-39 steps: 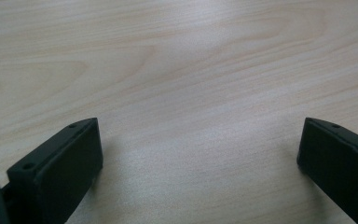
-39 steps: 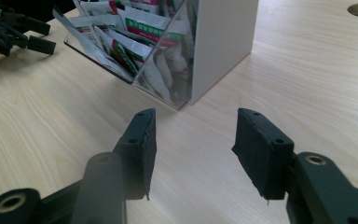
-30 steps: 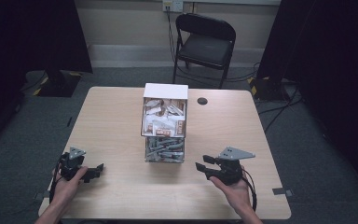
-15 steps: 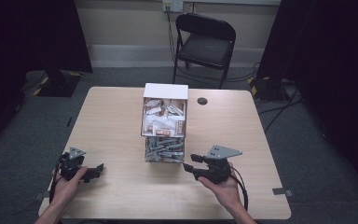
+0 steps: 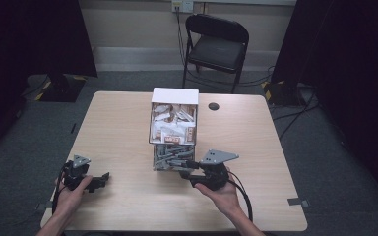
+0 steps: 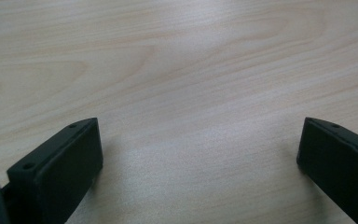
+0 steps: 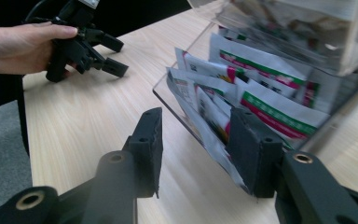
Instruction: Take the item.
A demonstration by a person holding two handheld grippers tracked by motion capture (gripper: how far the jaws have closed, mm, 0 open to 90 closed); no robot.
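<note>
A clear plastic dispenser (image 5: 173, 128) stands mid-table with brown-and-white sachets in its upper bin. Its lower tray (image 5: 171, 158) holds green-and-white packets (image 7: 261, 100). My right gripper (image 5: 186, 169) reaches that tray's front from the right. In the right gripper view the right gripper (image 7: 196, 140) has its jaws on either side of the tray's clear lip and the front packets. The jaws have just been closing, and the pads do not visibly press on anything. Near the front left edge, my left gripper (image 5: 103, 179) rests on the table. Its jaws stand wide open over bare wood (image 6: 198, 154).
The wooden table (image 5: 118, 128) has a small black round cap (image 5: 213, 106) behind the dispenser. A black folding chair (image 5: 216, 44) stands beyond the far edge. The left hand and left gripper (image 7: 119, 57) lie across the table in the right gripper view.
My right gripper has moved left across the table, up to the front of the dispenser's lower tray. The left hand and its gripper have stayed put.
</note>
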